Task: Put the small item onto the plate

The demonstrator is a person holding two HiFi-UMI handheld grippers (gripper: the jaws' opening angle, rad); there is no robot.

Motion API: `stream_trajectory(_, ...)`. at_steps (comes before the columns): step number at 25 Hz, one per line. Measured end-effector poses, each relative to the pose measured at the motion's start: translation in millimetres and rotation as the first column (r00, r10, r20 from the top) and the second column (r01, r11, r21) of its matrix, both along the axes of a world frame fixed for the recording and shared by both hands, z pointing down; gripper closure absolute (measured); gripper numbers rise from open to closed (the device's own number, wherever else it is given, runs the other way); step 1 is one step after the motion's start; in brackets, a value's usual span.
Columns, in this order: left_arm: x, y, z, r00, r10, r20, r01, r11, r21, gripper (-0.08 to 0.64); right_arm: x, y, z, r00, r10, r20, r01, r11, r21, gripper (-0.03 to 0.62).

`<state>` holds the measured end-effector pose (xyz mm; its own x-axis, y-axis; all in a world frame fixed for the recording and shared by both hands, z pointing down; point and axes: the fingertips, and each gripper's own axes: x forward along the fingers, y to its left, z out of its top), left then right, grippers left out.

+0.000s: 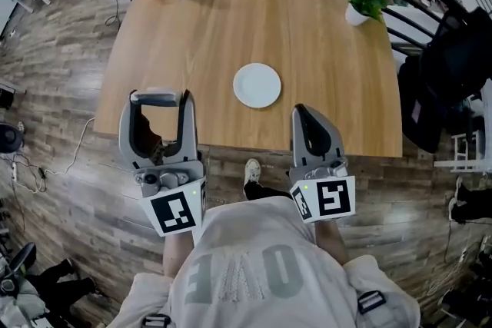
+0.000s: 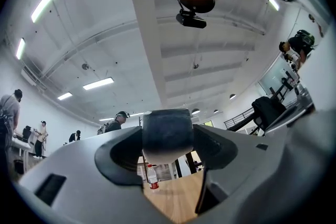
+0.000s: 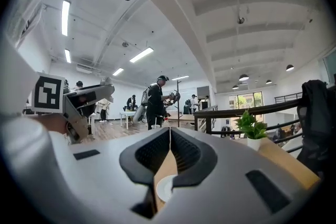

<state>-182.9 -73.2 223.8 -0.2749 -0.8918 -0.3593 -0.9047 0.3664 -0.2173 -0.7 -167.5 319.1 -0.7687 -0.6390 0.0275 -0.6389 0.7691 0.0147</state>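
L tool (image 1: 159,98) clamps the small item (image 2: 168,134), prob. a dark stubby roll spanning jaw to jaw, over the counter's (image 1: 231,19) near edge. Plate (image 1: 257,84) lies fwd & right of it, bare. R tool (image 1: 301,113), pinched closed w/ nothing in it, sits nearer the plate.

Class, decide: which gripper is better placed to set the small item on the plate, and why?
Left. The left gripper clamps the small dark item; the right gripper is shut and empty. The white plate lies ahead, between both.
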Motion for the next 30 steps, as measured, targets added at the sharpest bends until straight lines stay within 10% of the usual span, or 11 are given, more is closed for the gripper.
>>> stream_trajectory(30, -30, -143, -14, 0.992, 0.124, 0.024, -0.124, 0.992, 0.01, 0.255, -32, -116, -32, 0.996, 0.08, 0.035, -0.083, 0.992, 0.093, 0.574)
